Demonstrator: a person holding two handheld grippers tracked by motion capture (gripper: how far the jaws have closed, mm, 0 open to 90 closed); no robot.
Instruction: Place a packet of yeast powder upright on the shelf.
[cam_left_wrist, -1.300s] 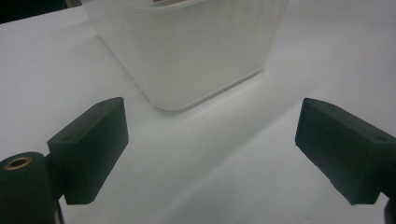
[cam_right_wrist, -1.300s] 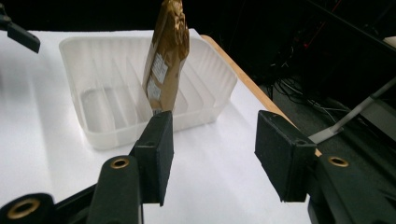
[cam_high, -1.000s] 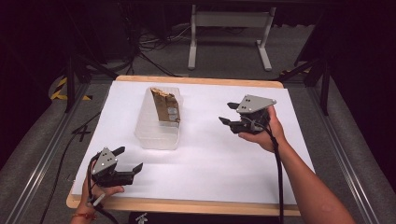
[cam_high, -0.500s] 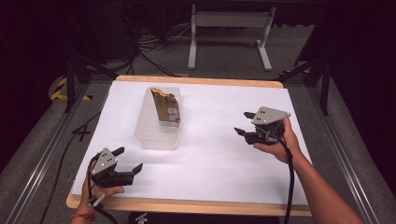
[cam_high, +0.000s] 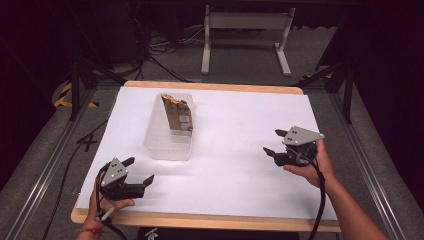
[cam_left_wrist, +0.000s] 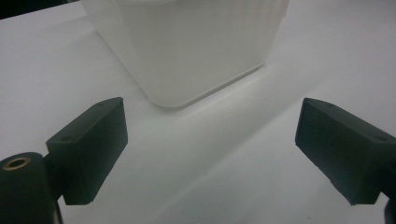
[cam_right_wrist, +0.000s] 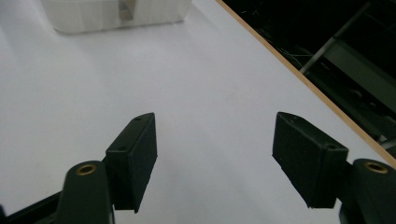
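while both hands (cam_high: 107, 200) rest low, right gripper (cam_high: 275, 142) jaws just opening, empty

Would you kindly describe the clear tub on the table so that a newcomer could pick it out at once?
Start at the white-covered table and look to its far left part, ahead of the left gripper. There stands a translucent plastic container with rounded corners. It is the one object resting on the sheet, and a torn brown cardboard piece leans up out of it.

Container (cam_high: 170, 135) stands left of tabletop (cam_high: 240, 125) centre; my left gripper (cam_high: 131, 172) near front-left corner, right gripper (cam_high: 276, 144) near right edge.
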